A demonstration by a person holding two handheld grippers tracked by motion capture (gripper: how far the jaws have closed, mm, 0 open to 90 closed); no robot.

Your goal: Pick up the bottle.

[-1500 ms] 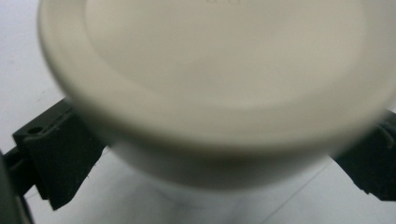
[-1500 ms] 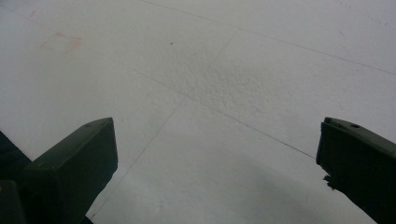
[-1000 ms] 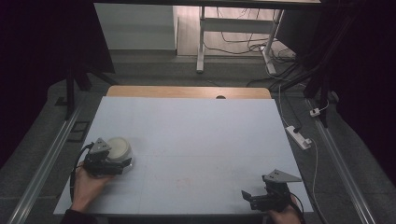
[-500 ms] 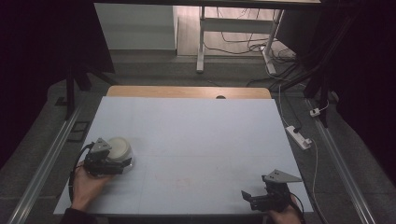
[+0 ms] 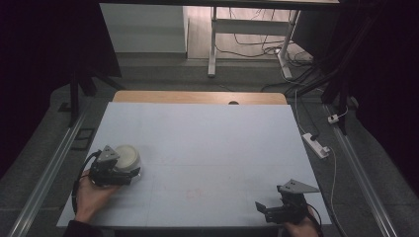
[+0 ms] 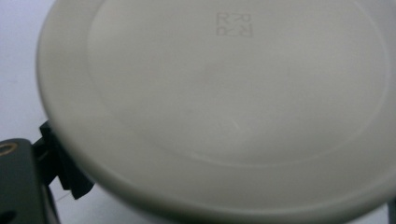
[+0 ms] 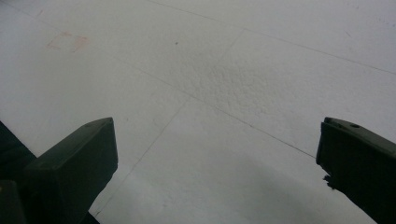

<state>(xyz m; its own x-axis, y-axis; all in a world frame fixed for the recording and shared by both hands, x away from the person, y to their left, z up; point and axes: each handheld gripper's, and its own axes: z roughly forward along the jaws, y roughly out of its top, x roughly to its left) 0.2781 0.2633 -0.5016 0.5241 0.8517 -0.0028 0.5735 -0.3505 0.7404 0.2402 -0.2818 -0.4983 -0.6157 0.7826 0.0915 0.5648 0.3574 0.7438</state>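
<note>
A white round container (image 5: pixel 129 156) sits at the table's left side, its flat embossed face (image 6: pixel 233 79) close up in the left gripper view. My left gripper (image 5: pixel 129 171) is closed around it, one black jaw against its rim at the lower left and the other at the lower right edge of that view. A hand holds this gripper from behind. My right gripper (image 5: pixel 264 209) rests near the front right corner of the table, open, with nothing between its fingers (image 7: pixel 74 163), only bare white tabletop.
The white tabletop (image 5: pixel 207 148) has a wooden strip along its far edge. A white power strip (image 5: pixel 316 144) and cables lie on the floor to the right. Metal rails run along both sides of the table, with desk legs beyond.
</note>
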